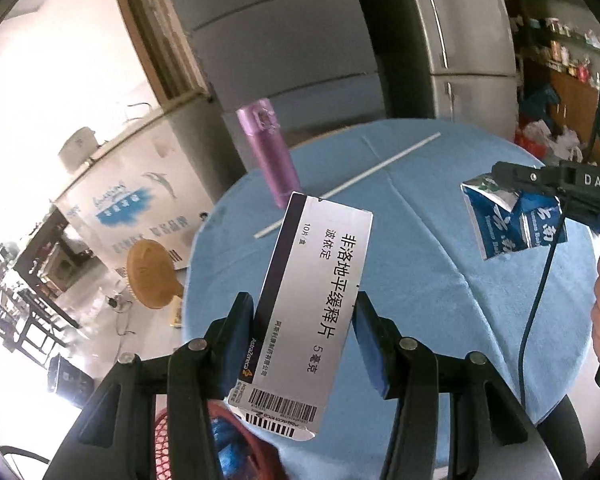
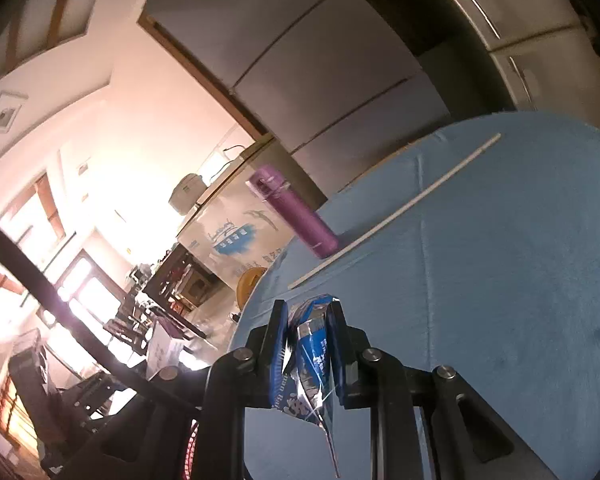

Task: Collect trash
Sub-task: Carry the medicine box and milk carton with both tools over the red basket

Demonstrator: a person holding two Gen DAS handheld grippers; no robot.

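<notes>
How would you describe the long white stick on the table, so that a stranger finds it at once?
Look at the round table with the blue cloth. Beside the upright purple bottle lies a thin white stick, running diagonally across the cloth. It is the only item lying flat there and much thinner than the bottle.

We've got the medicine box [image 1: 308,308] btwn left gripper [image 1: 304,344] pads, held above table [image 1: 440,240] near edge. Right gripper [image 2: 308,354] pinches carton [image 2: 312,356], off to right of box, above table. Bottle [image 1: 268,152] stands at far-left edge; straw [image 1: 348,186] lies just beside it, running to the far right. Basket [image 1: 172,440] below the box, at near edge.
</notes>
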